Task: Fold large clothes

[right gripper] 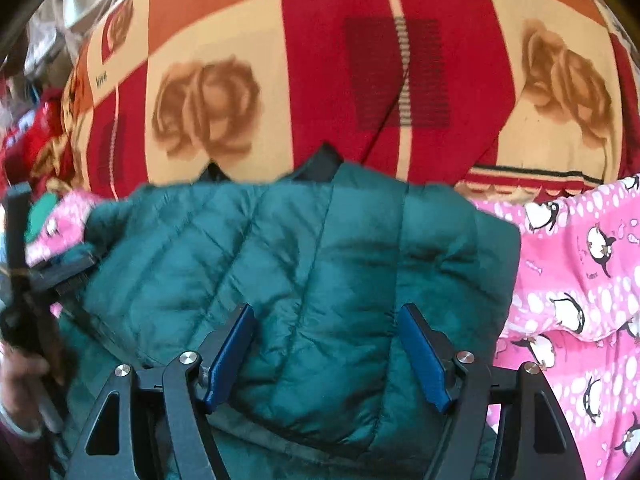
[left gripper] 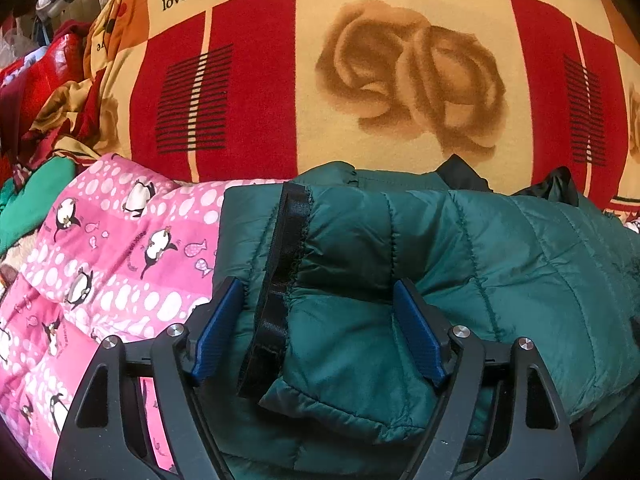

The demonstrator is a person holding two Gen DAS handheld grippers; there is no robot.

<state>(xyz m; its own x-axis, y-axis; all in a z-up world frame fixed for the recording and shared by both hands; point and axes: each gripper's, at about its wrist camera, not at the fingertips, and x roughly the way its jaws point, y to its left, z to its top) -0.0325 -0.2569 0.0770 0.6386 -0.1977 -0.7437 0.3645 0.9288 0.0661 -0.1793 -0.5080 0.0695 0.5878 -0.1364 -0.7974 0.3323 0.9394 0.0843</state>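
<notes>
A dark green quilted puffer jacket [left gripper: 500,260] lies folded on a pink penguin-print blanket [left gripper: 120,264]. My left gripper [left gripper: 318,285] stands open around the jacket's near left end. A green fold and its black trim strip [left gripper: 286,248] sit between the blue pads, which are apart from them. In the right wrist view the jacket [right gripper: 280,248] fills the middle. My right gripper [right gripper: 327,309] is shut on a thick puffy bulge of it, with the fabric bunched between both pads. The left gripper's black frame [right gripper: 60,276] and a hand [right gripper: 20,384] show at the left edge.
A red, cream and orange blanket with rose prints [left gripper: 400,72] covers the bed behind the jacket. Crumpled red and green clothes [left gripper: 44,80] are piled at the far left. The pink blanket [right gripper: 580,300] stretches to the right of the jacket.
</notes>
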